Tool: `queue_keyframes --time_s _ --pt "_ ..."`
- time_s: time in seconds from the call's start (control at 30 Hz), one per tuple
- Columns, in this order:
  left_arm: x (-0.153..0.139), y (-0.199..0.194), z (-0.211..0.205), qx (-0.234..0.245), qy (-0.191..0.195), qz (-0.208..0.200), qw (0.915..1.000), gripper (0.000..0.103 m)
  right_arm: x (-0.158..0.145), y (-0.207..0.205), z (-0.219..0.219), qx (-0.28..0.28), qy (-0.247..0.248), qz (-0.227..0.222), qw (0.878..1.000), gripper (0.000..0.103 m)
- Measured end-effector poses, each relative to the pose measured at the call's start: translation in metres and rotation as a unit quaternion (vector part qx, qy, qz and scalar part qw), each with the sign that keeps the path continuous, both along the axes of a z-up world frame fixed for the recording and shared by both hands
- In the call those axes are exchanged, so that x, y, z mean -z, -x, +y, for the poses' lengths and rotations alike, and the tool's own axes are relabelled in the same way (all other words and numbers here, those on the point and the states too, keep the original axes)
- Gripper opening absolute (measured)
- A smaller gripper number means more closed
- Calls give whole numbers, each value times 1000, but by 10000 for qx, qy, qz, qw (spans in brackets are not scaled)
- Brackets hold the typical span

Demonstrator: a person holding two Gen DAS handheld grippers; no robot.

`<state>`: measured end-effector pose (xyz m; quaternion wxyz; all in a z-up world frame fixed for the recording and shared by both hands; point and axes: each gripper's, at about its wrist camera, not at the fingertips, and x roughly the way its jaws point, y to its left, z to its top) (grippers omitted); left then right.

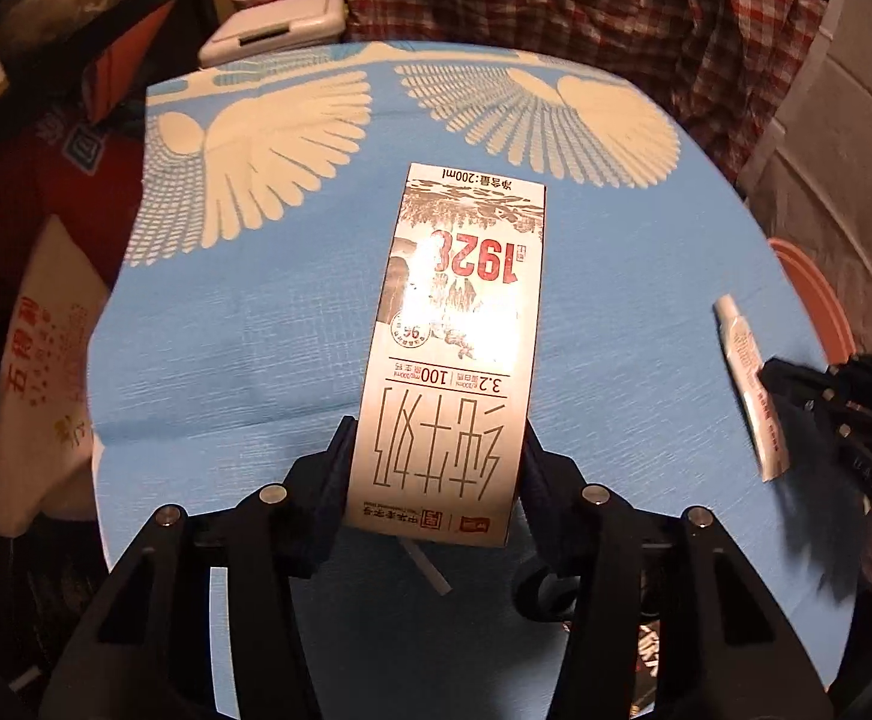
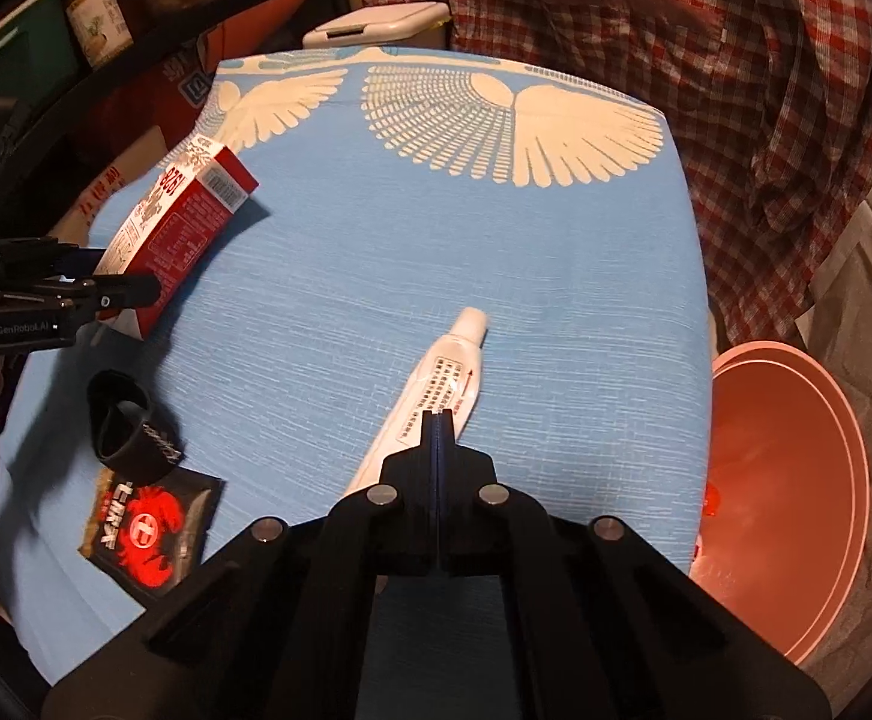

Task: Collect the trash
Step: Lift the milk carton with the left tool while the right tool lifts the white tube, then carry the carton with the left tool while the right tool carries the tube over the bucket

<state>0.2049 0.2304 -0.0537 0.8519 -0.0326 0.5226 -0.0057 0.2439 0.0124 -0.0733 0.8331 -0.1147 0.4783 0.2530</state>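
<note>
**Both claws closed on trash**

The left gripper (image 1: 436,468) holds a milk carton (image 1: 454,354) by its sides, about half open around it, and the carton is lifted and tilted above the blue table (image 1: 255,330). The right gripper (image 2: 439,420) is fully closed, pinching a white tube (image 2: 436,384) that lies on the table. A black sachet (image 2: 147,531) and a black ring (image 2: 129,426) lie near the left edge. A pink bin (image 2: 796,480) stands beside the table.
</note>
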Motion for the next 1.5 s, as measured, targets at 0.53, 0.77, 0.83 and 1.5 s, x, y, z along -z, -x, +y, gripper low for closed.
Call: queue_keyframes --time_s 0.53,0.77,0.83,1.5 --pt "-102 86 9 -1386 564 -969 9840 50 10 11 16 419 259 173 9986 46" --pt "-98 104 -6 -1510 505 -1265 9791 50 9 19 22 392 669 -171 9968 28" --pt "-93 102 -14 -1395 469 -1241 9813 50 0 24 20 338 625 -322 9970 28" --pt "-111 108 -62 -1084 355 -1654 9796 50 -155 83 -72 488 -624 -1792 9806 28"
